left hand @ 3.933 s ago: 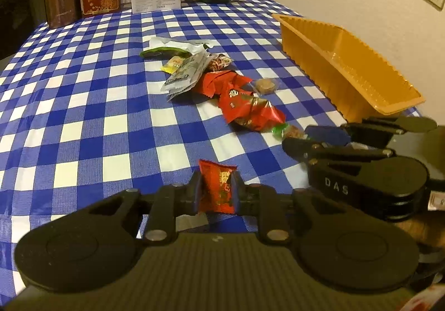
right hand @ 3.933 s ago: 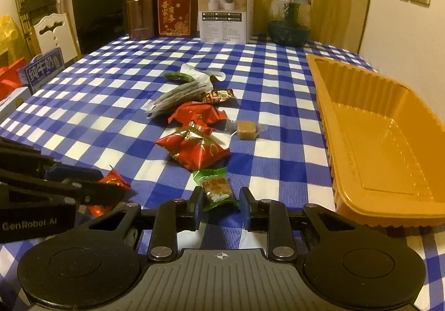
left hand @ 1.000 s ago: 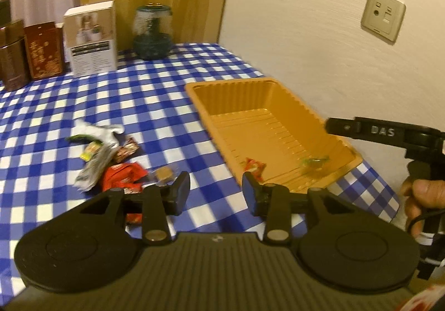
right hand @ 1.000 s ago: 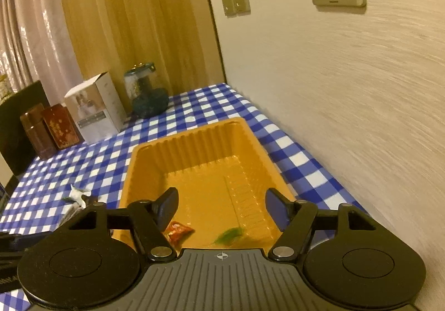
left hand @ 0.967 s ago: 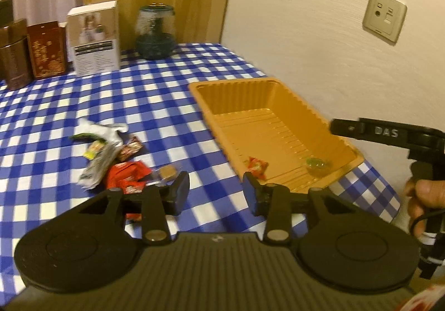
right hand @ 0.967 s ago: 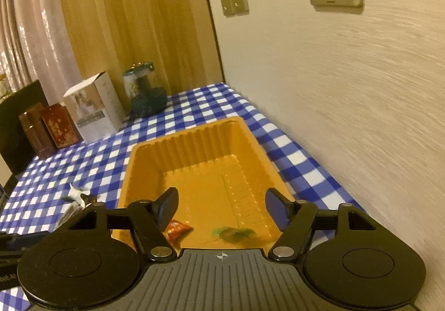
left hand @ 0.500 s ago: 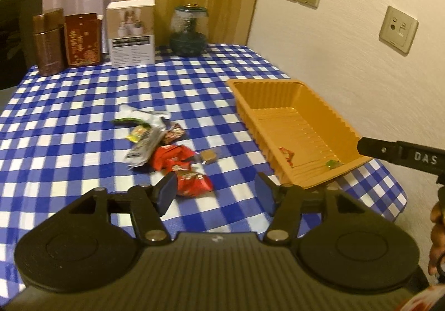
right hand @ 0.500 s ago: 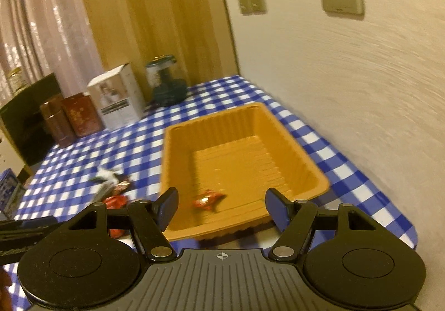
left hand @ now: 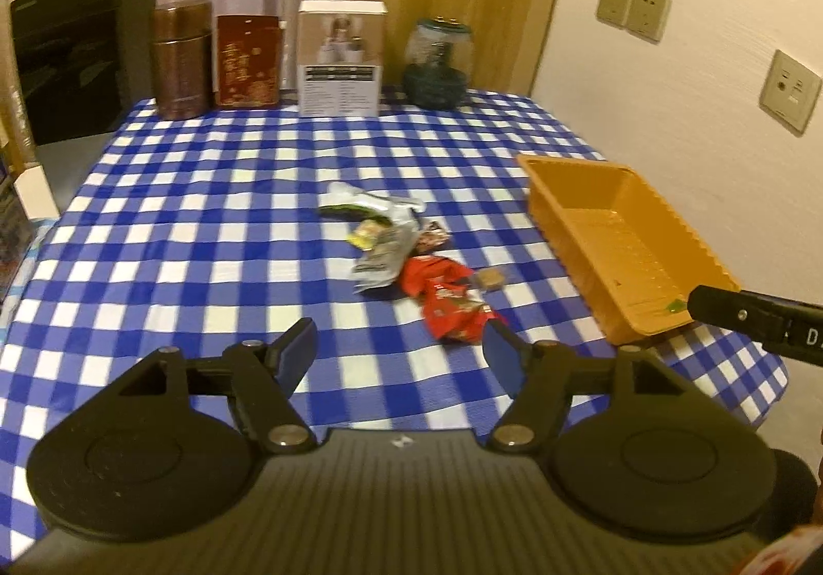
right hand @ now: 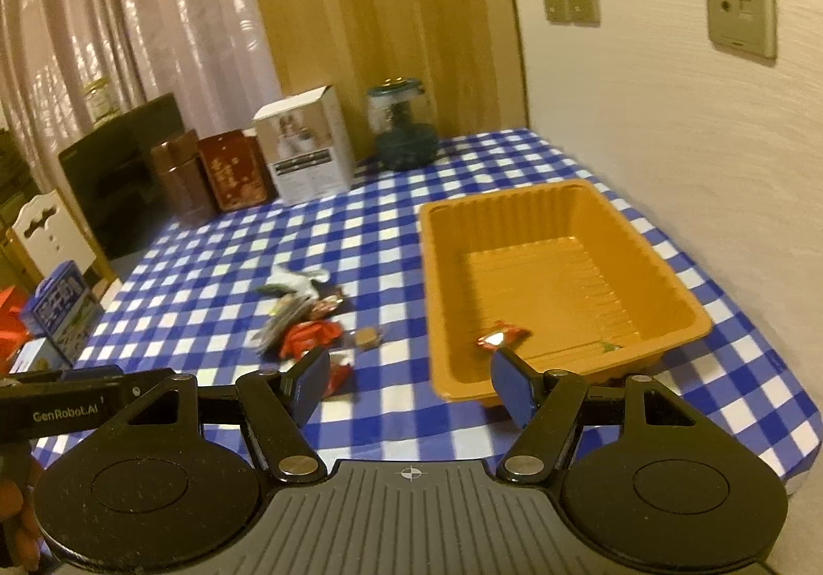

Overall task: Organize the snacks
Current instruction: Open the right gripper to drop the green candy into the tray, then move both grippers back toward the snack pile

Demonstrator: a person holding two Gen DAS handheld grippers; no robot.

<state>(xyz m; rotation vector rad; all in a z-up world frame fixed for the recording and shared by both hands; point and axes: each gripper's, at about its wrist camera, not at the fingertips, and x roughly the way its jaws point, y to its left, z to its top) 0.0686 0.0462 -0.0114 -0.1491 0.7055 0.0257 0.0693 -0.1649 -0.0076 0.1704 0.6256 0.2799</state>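
Orange tray holds two candies; both grippers hang released, empty. Approach the red packet at one o'clock, pinching its middle squarely.

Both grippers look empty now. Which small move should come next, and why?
Probably lower the open left gripper toward the red snack packet, nearest of the pile on the tablecloth. The orange tray holds only two snacks.

You see a smooth, ribbed plastic tray; crinkly glossy foil snack wrappers; a matt checked cloth tablecloth.
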